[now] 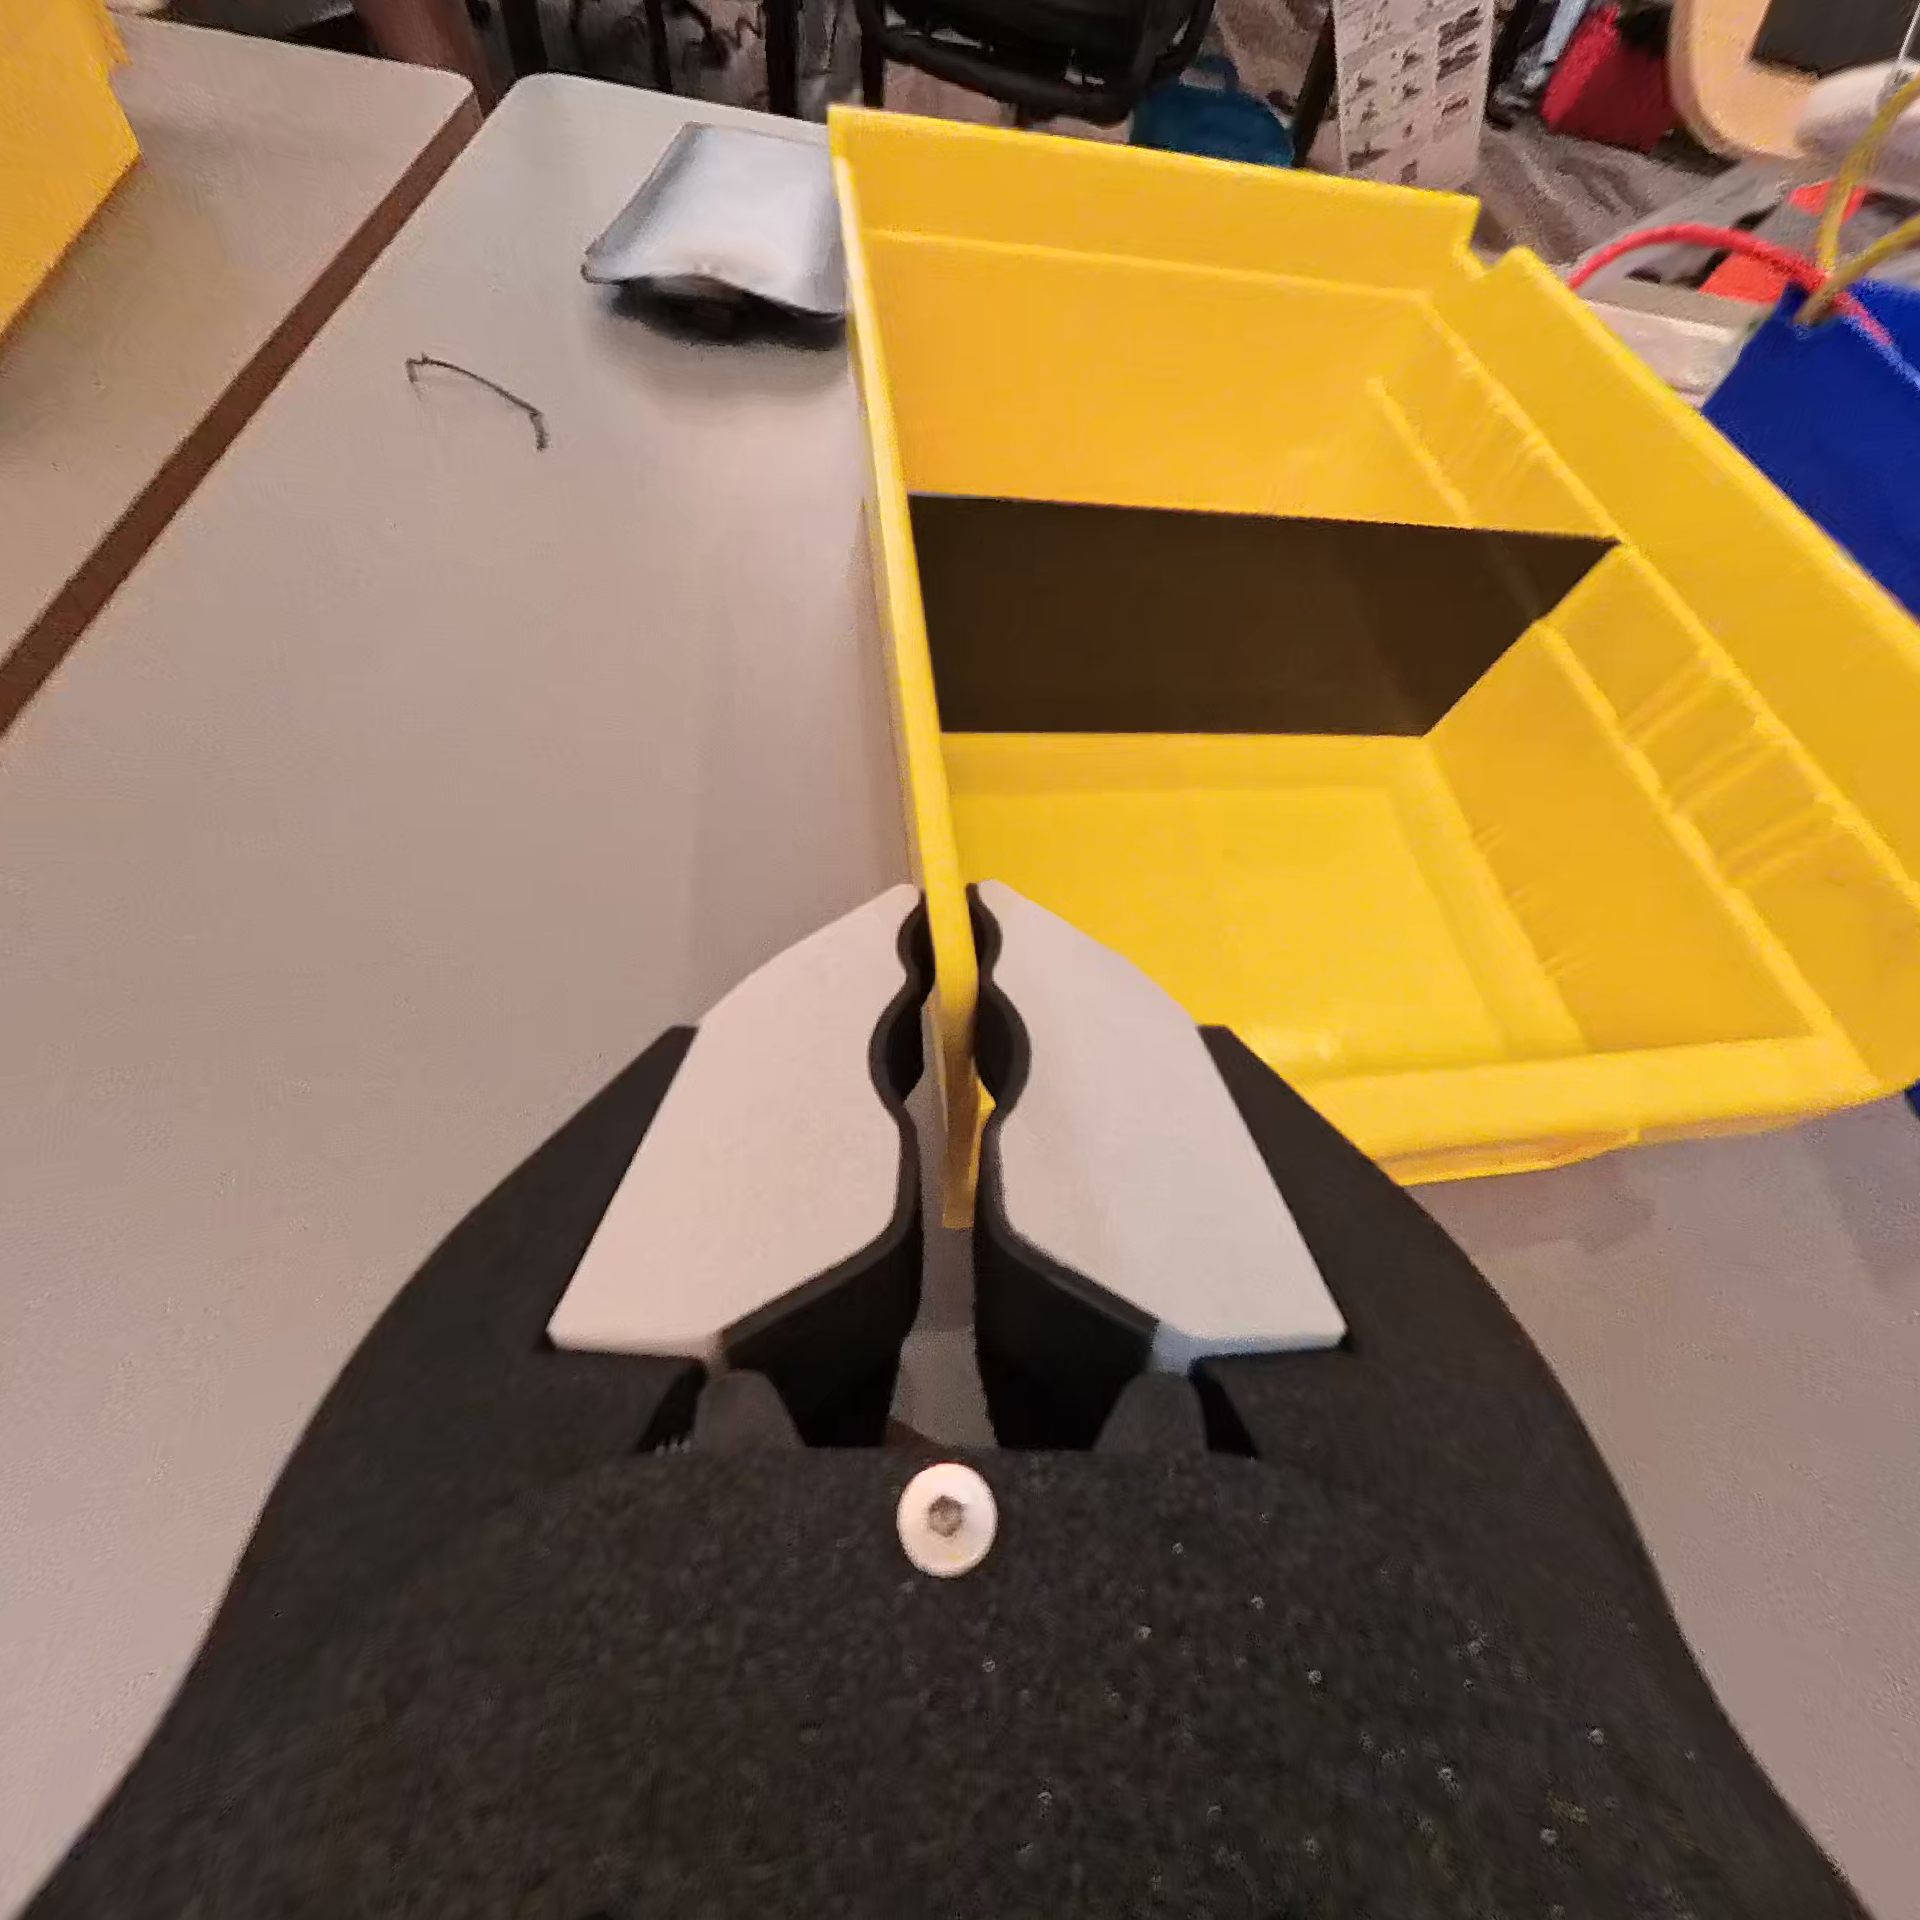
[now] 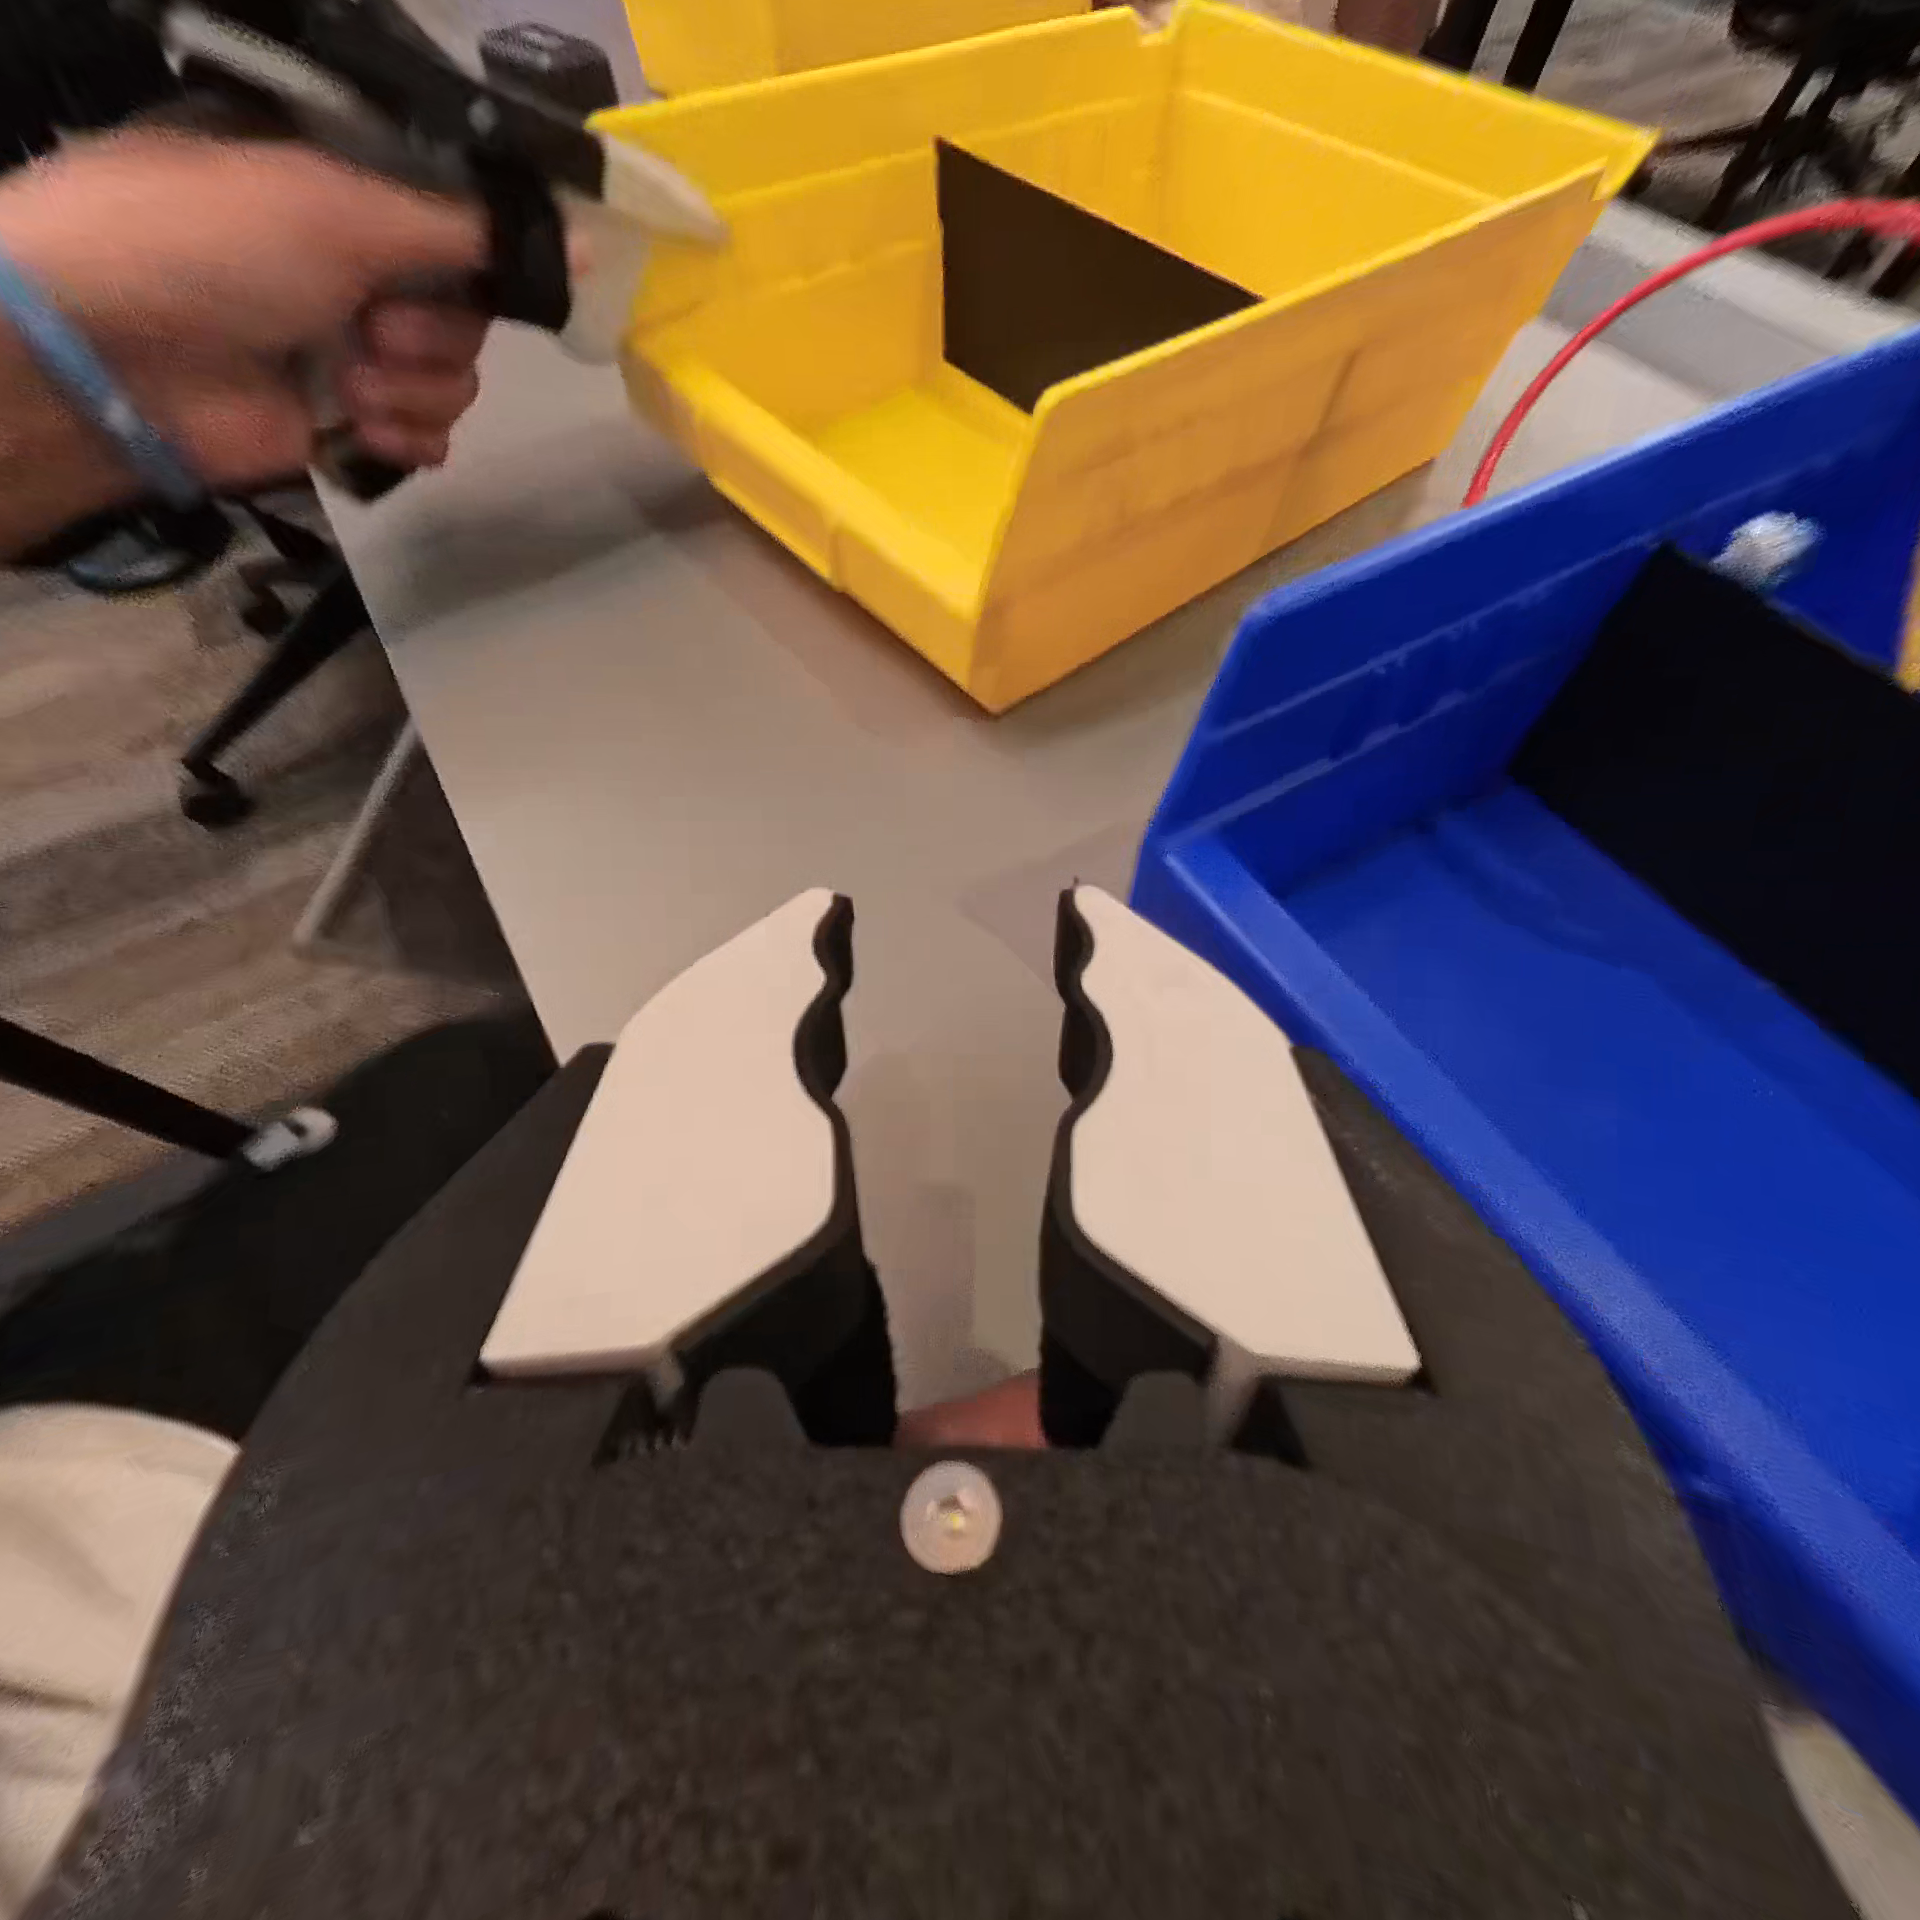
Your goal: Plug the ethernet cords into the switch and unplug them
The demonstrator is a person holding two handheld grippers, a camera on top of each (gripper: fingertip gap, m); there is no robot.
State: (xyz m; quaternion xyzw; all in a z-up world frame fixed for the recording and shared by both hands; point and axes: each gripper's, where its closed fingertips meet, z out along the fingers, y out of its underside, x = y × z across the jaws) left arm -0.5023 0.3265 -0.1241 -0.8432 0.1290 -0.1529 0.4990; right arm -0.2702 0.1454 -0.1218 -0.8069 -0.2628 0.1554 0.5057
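Left claw [image 1: 948, 1049]: pale grey fingers on a black body, drawn narrow and clamped on the near-left wall of the open yellow plastic bin [image 1: 1195, 862]. One finger is outside the wall, one inside.

Yellow bin: lies ahead and to the right of the left claw, its long axis running away from it. A flat black divider panel [image 1: 1226, 613] stands across its middle. Both compartments appear empty.

Right claw [image 2: 954, 997]: same make, fingers parted to a middling gap, nothing between them, hovering over bare worktop [image 2: 727, 748]. A person's hand [image 2: 239, 301] carries the left tool, seen far forward-left of this claw.

Blue plastic bin [image 2: 1558, 987]: just beside the right claw, to its right, with a dark divider inside. A thin red cord [image 2: 1621, 301] arcs up behind it, ahead and to the right. A yellow cord [image 1: 1844, 223] rises from the same bin in the left wrist view.

Task's things: no switch is visible in either view. The cords lie forward-right of both claws, and the right claw is the nearer. Judgement: plugging has not begun, and the free right claw is better placed to reach the cords.

Worktop: smooth light grey laminate carrying a silver foil pouch [image 1: 717, 234] and a short dark wire scrap [image 1: 478, 390], both well ahead-left of the left claw.

Room: chair legs, bags and clutter beyond.
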